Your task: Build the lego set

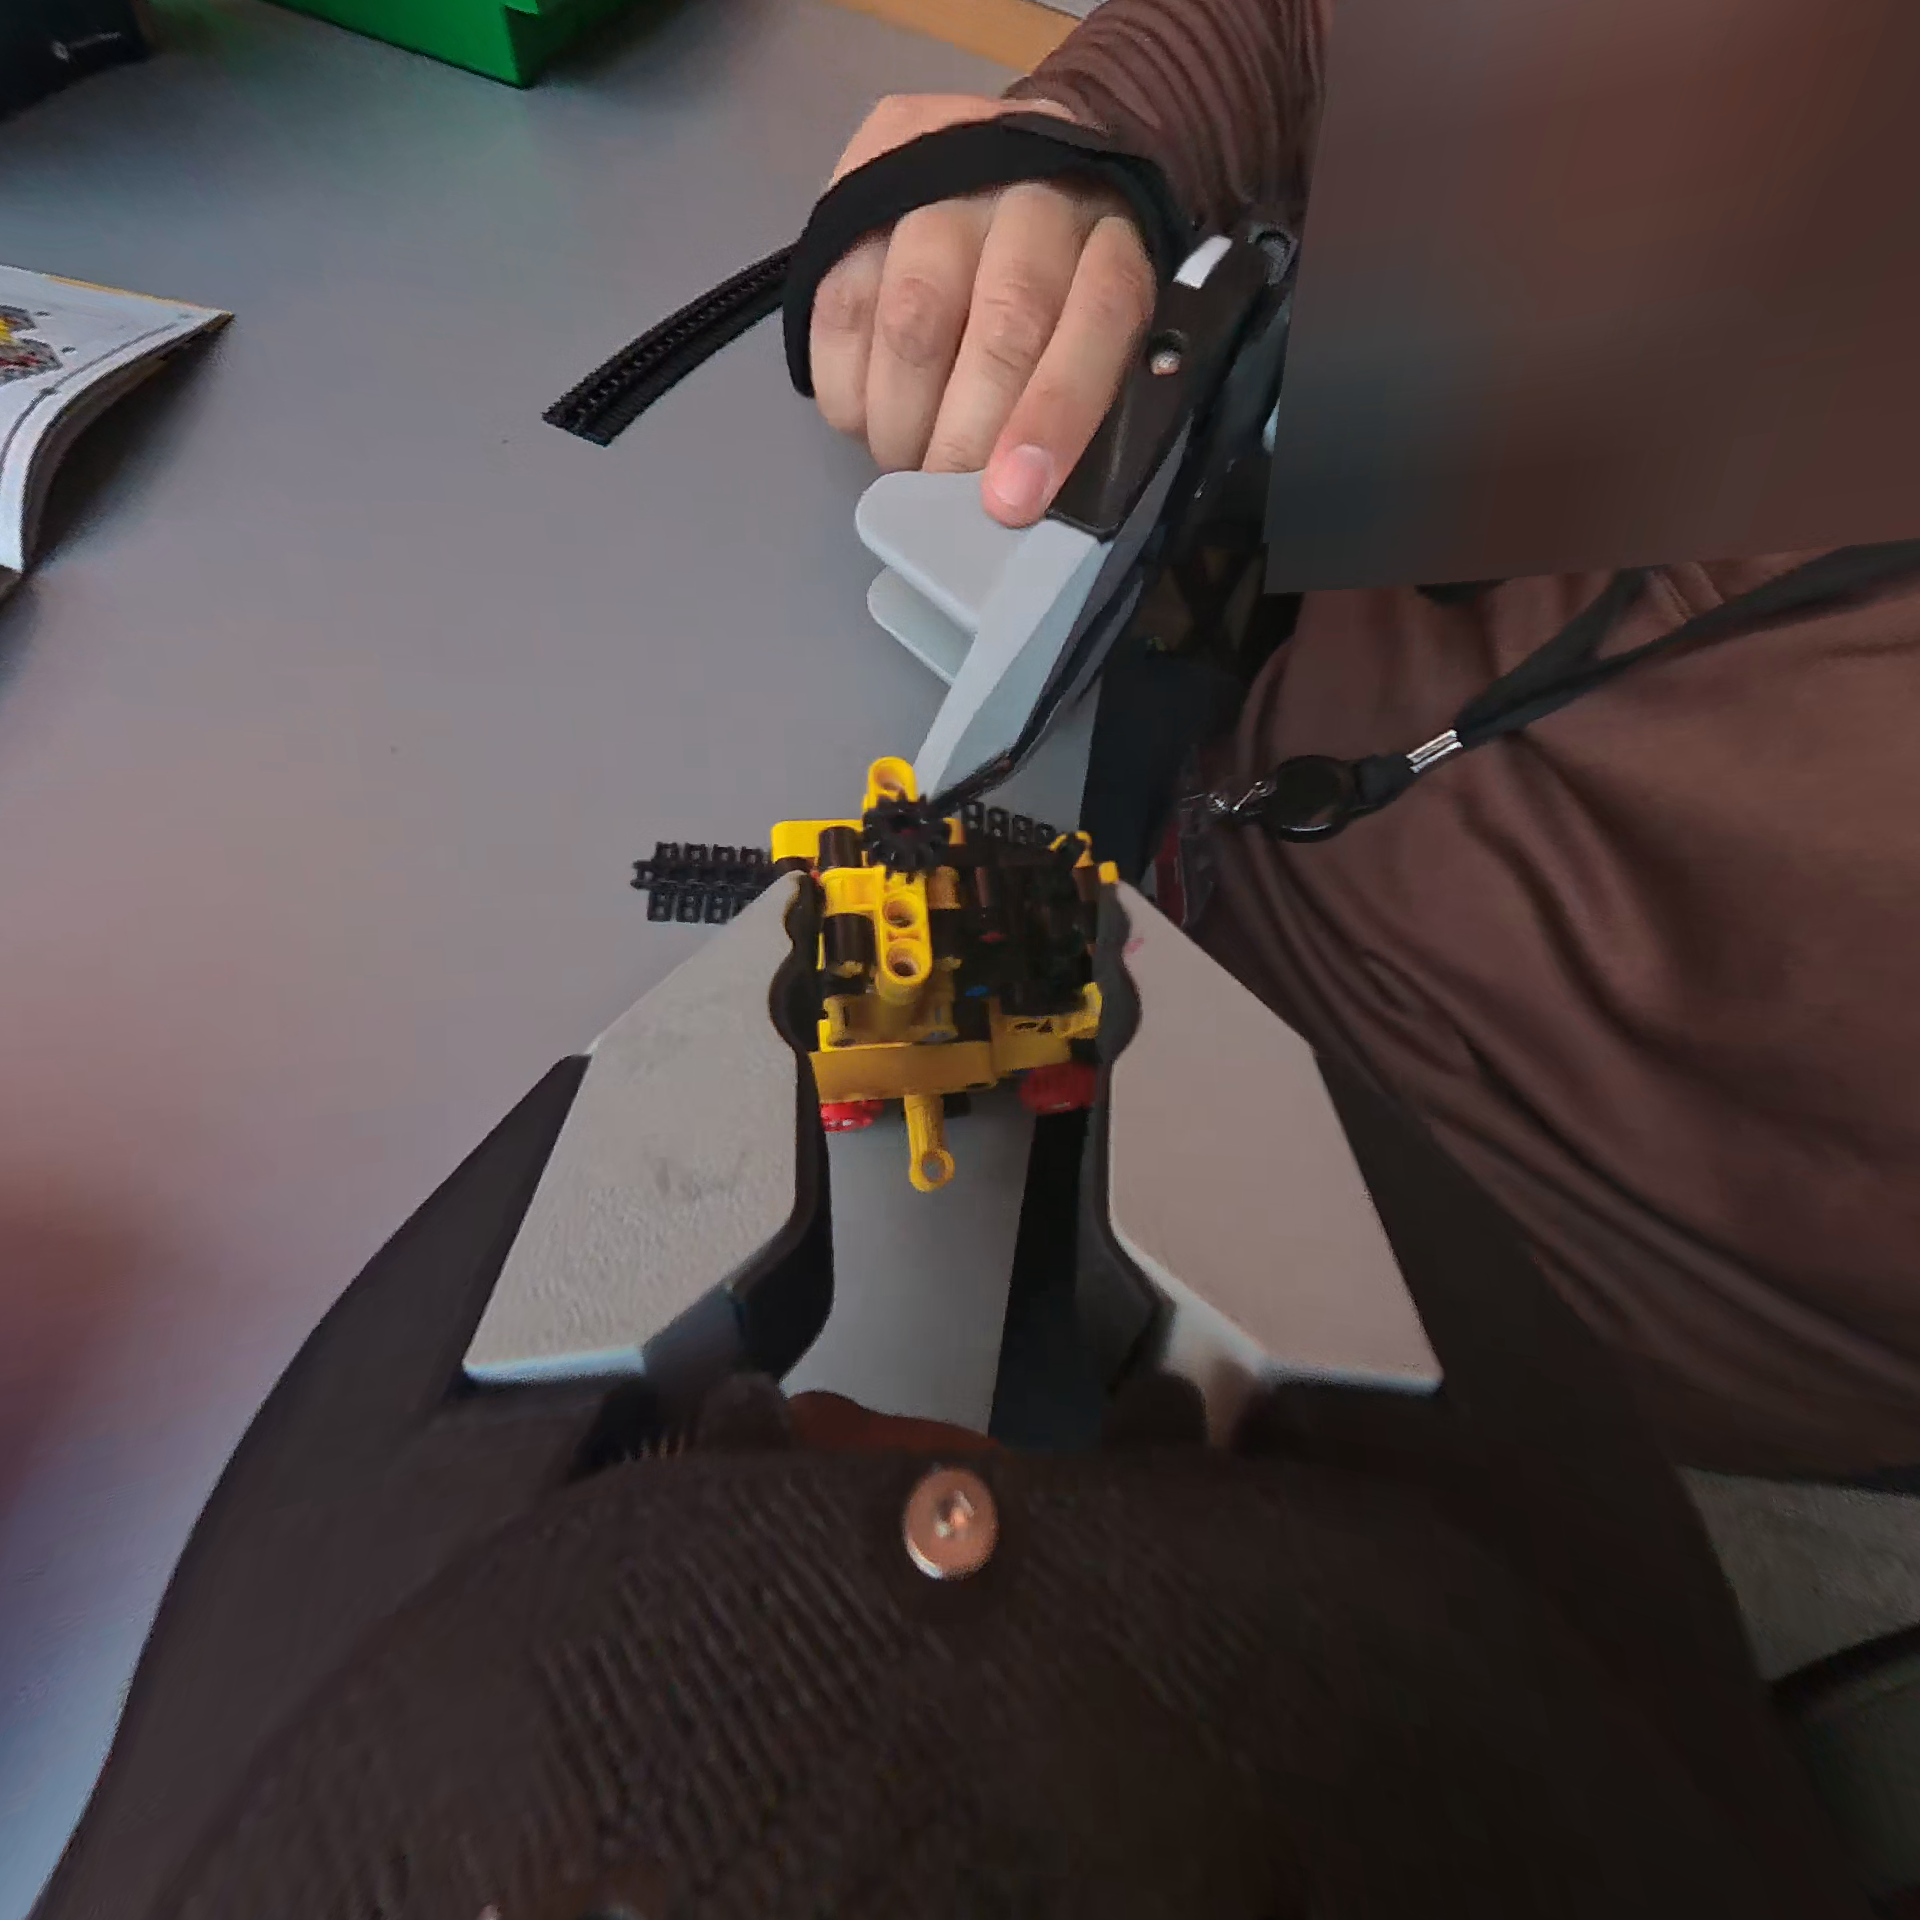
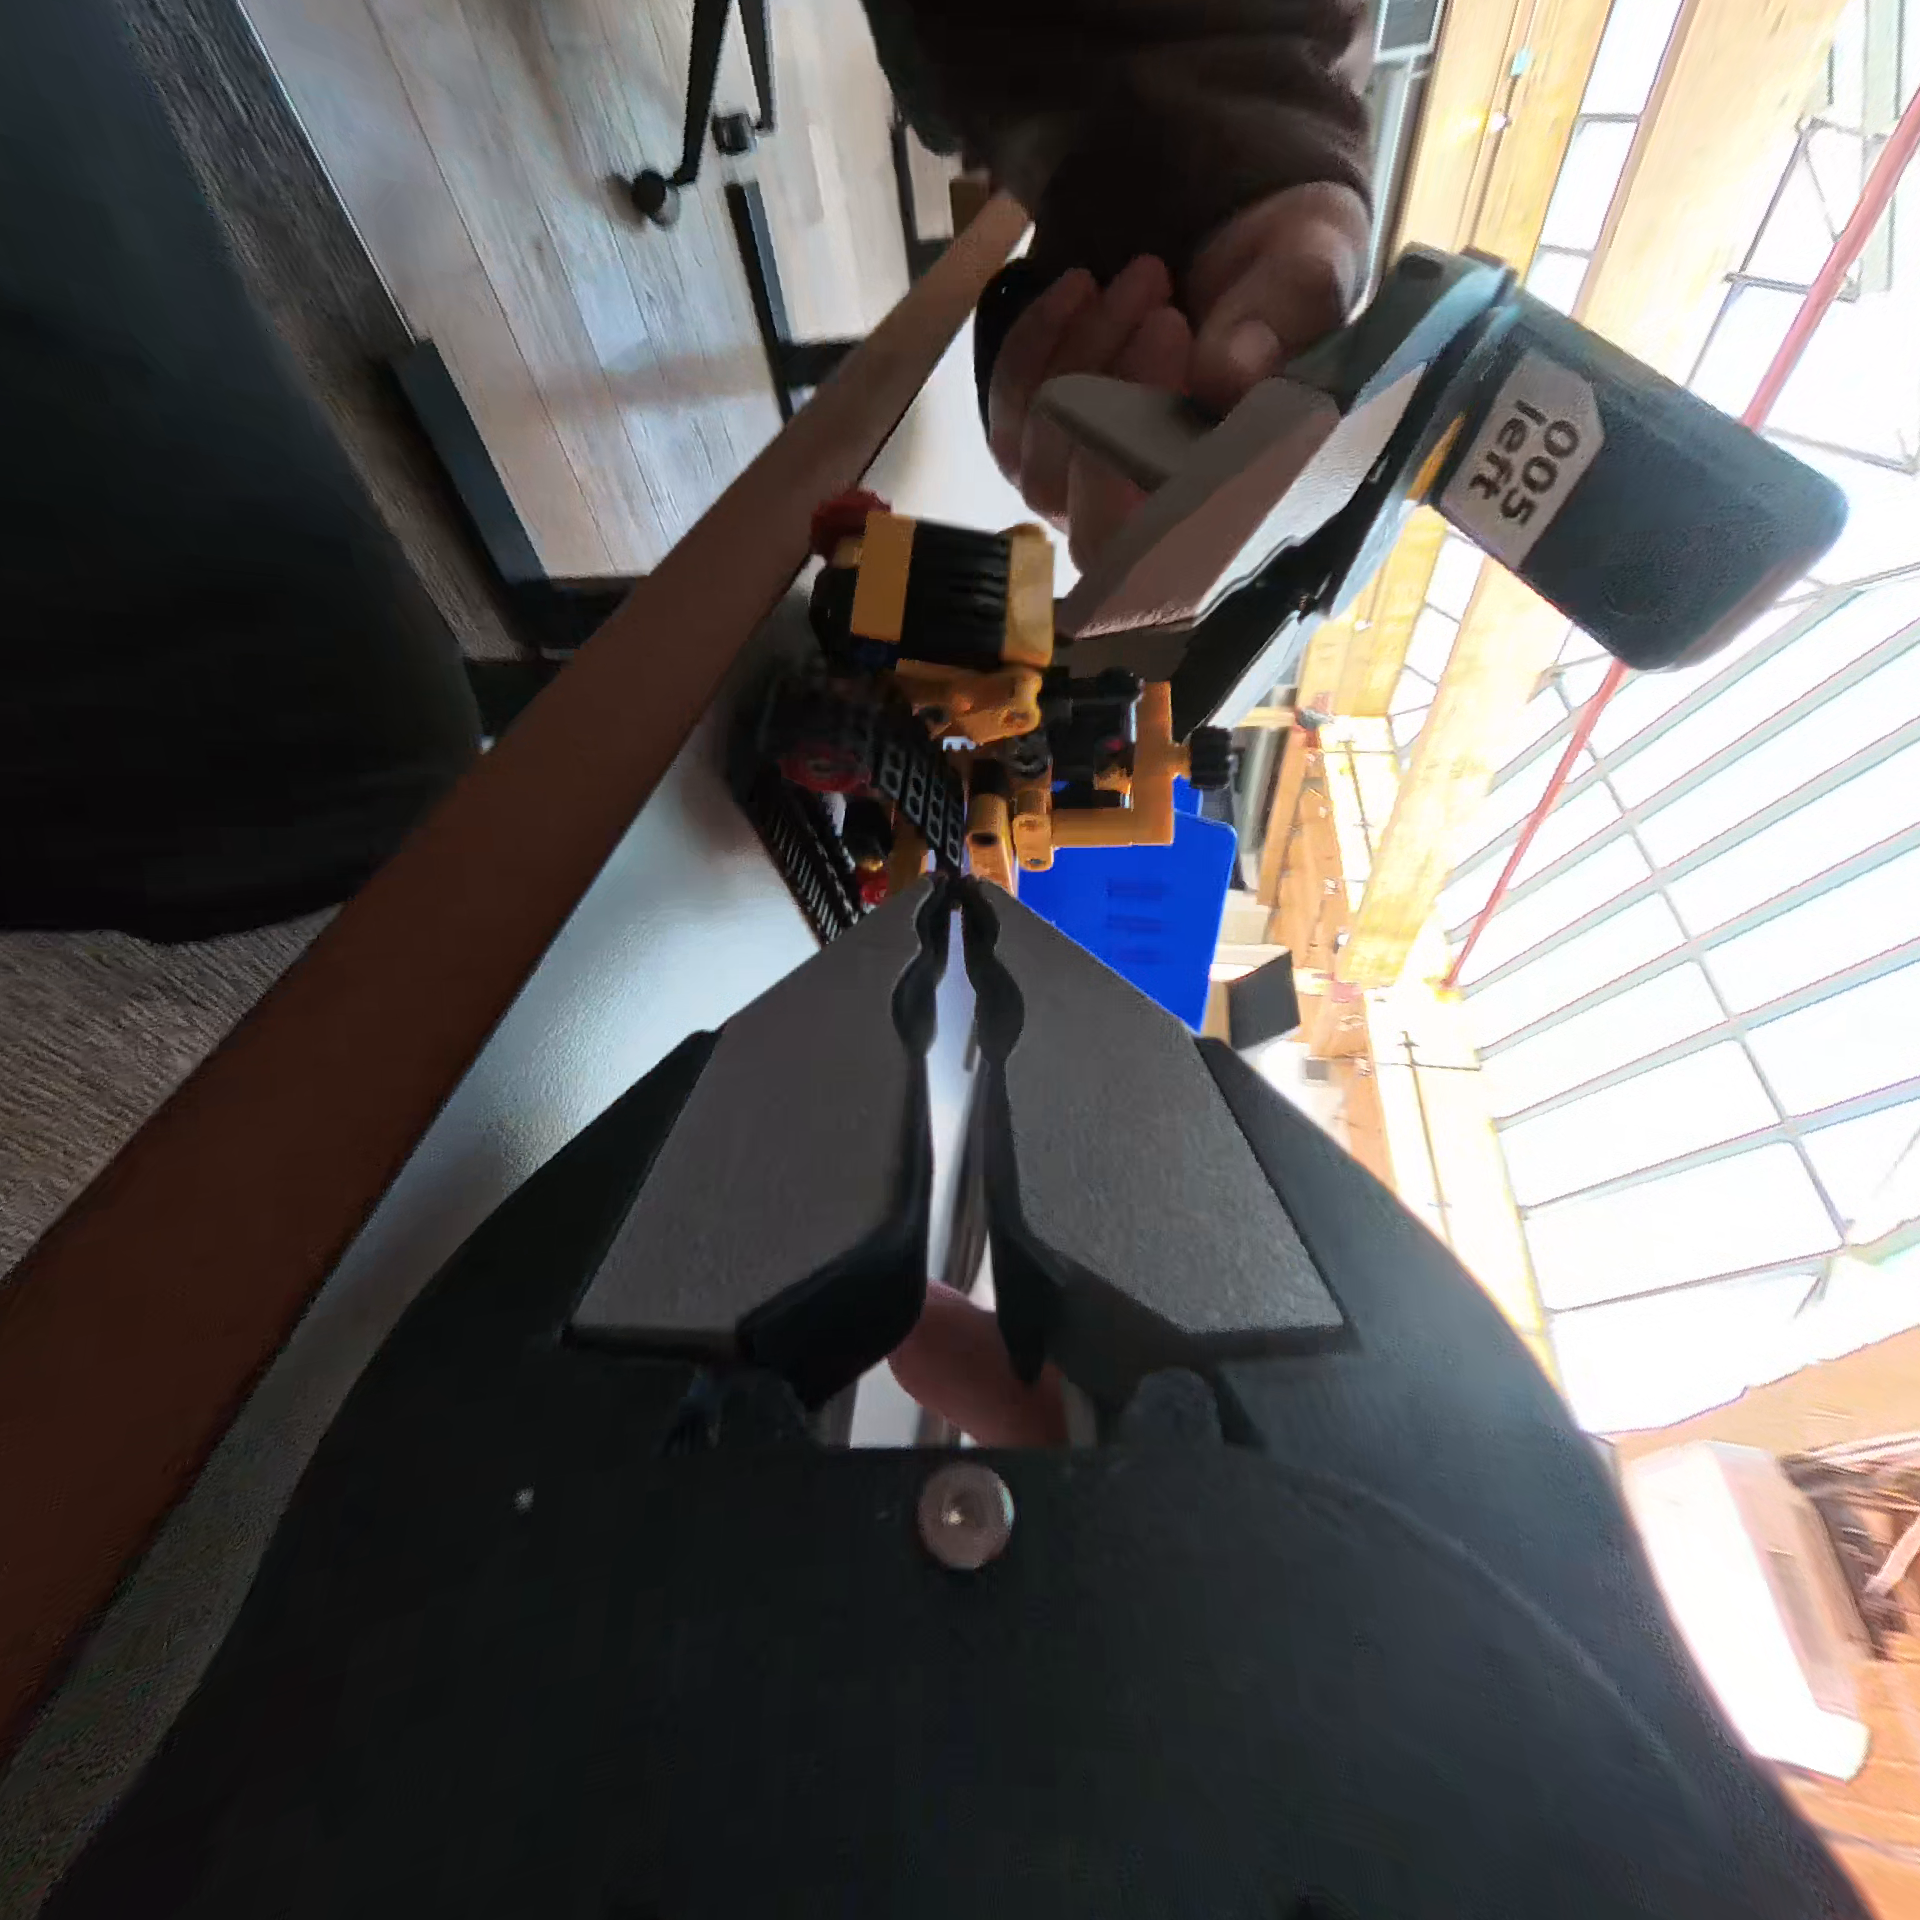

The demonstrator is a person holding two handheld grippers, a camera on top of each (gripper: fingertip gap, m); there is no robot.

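A yellow and black lego model (image 1: pixel 935 966) with red pins sits clamped between my left gripper's (image 1: pixel 951 904) fingers, just above the grey table (image 1: pixel 364 675). It carries a black gear (image 1: pixel 902 826) on top. A black track (image 1: pixel 696 883) runs under and behind it. My right gripper (image 1: pixel 940 795) comes in from the upper right, its tips by the gear and track. In the right wrist view my right gripper (image 2: pixel 954 888) is shut, tips against the model (image 2: pixel 966 727) by the track links (image 2: pixel 920 800). I cannot tell whether it pinches a piece. The left gripper (image 2: pixel 1122 613) grips the model's block there.
A second curved black track (image 1: pixel 675 353) lies on the table beyond the model. An instruction booklet (image 1: pixel 73 395) lies at the left edge, a green box (image 1: pixel 468 31) at the far side. A blue bin (image 2: pixel 1132 914) stands behind the model. The person's torso is close on the right. Less than 4 cm separates the two grippers' tips.
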